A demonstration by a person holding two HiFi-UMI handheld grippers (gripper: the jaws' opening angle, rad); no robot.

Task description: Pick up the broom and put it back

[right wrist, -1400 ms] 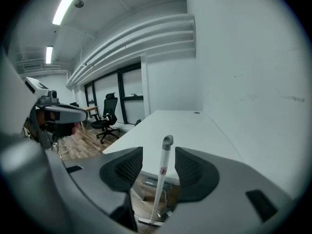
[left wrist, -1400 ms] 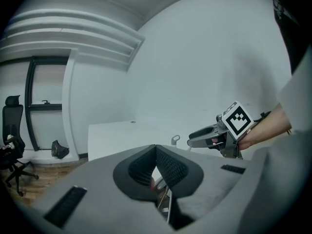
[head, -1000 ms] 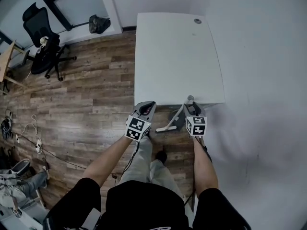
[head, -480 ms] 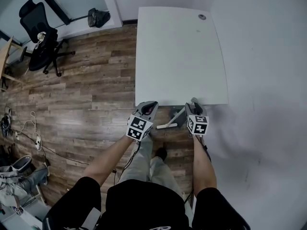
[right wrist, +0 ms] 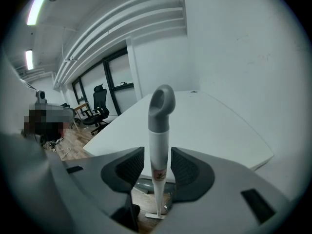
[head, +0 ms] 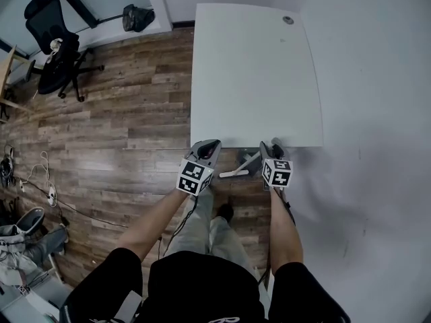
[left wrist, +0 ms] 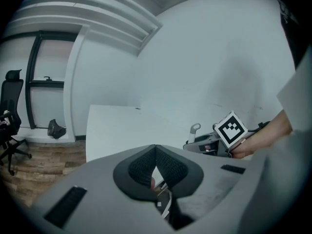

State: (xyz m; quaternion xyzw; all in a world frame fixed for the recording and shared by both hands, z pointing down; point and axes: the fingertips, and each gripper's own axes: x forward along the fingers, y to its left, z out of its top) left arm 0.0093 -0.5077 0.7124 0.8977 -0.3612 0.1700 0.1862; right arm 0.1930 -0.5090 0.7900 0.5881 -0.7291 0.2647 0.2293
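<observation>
The broom (right wrist: 158, 150) has a white handle with a grey loop end and stands tilted by the near edge of the white table (head: 249, 66). Its lower end (head: 232, 173) rests on the wood floor beside a grey base (right wrist: 146, 185). My right gripper (head: 270, 149) has its jaws around the upper handle. They are closing, with a gap still showing on each side of the handle. To the left of the broom, my left gripper (head: 208, 147) is shut with nothing in it. The left gripper view shows the handle's loop (left wrist: 195, 128) beside the right gripper (left wrist: 207, 144).
A white wall runs close along the right. A black office chair (head: 54, 52) and a black bag (head: 138, 17) stand at the far left. Cables (head: 47, 194) lie on the floor at left. The person's legs and shoe (head: 225, 214) are just behind the broom.
Both grippers have sunk a little beside the table's near edge. The broom stays in the same place between the right jaws.
</observation>
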